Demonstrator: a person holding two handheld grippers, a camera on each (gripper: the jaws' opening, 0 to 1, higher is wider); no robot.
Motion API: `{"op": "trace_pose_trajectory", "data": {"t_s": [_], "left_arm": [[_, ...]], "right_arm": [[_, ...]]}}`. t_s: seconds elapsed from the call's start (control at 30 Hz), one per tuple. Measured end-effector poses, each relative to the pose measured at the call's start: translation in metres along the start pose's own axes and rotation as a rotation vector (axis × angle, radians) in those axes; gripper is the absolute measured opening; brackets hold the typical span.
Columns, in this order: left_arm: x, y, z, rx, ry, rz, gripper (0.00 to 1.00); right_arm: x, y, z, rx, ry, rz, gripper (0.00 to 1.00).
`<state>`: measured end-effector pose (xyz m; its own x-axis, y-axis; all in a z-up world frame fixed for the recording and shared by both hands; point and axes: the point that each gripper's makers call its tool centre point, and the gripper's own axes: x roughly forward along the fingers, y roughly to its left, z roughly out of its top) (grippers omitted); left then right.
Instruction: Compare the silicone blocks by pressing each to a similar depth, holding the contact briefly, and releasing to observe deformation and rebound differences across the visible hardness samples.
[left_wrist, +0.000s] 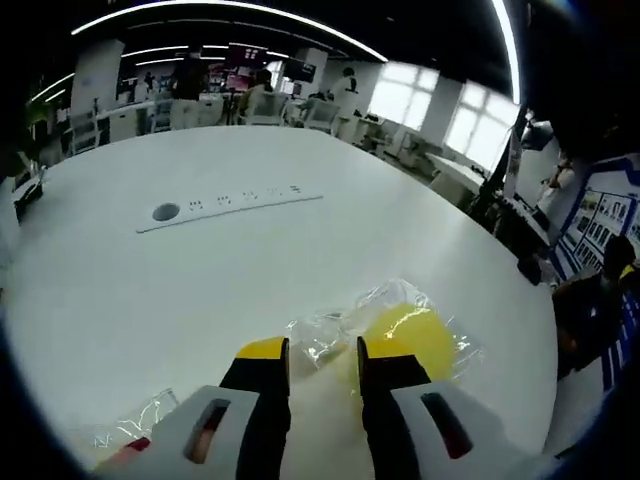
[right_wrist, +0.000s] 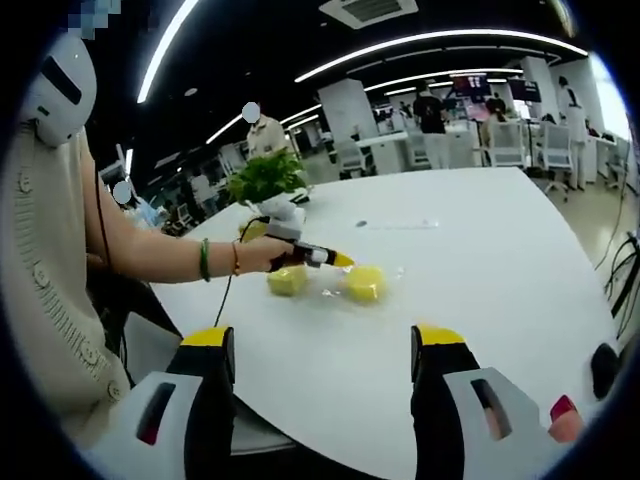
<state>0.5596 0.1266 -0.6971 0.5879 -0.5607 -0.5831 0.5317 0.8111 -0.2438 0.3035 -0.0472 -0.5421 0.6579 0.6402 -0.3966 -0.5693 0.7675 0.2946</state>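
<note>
Your left gripper (left_wrist: 323, 350) hangs low over the white surface (left_wrist: 200, 290) with its yellow-tipped jaws a little apart and nothing between them. The yellow silicone block (left_wrist: 415, 335), wrapped in a clear plastic bag (left_wrist: 330, 335), lies on the surface just past the jaw tips and off to the side of the right-hand jaw, which overlaps its near edge in the left gripper view; you cannot tell from here whether that jaw touches it. The crinkled part of the bag sits right in front of the gap between the jaws. A white power strip (left_wrist: 230, 208) lies well beyond, toward the middle of the surface. In the right gripper view your right gripper (right_wrist: 325, 345) is held back from the near edge of the surface (right_wrist: 480, 270), jaws spread wide and empty. Far ahead of them, near the surface's left edge, your left gripper (right_wrist: 325, 258) points at two yellow blocks: the nearer block (right_wrist: 287, 280) just below it and the farther block (right_wrist: 365, 285) just beyond its tip. A potted plant (right_wrist: 265, 180) stands behind them.
</note>
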Motion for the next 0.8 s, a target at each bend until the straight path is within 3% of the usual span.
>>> {"op": "trace_pose_trajectory", "data": {"t_s": [0.17,0.57,0.8], "left_arm": [[-0.026,-0.005,0.003,0.041,-0.001,0.007,0.27],[-0.099,-0.028,0.012,0.105,-0.066,0.0,0.28],[-0.143,-0.044,0.012,0.192,-0.093,0.026,0.28]], "right_arm": [[-0.003,0.009,0.012,-0.029,-0.027,0.008,0.65],[-0.011,0.045,0.034,-0.082,-0.102,0.071,0.64],[-0.011,0.061,0.036,-0.101,-0.12,0.112,0.65]]}}
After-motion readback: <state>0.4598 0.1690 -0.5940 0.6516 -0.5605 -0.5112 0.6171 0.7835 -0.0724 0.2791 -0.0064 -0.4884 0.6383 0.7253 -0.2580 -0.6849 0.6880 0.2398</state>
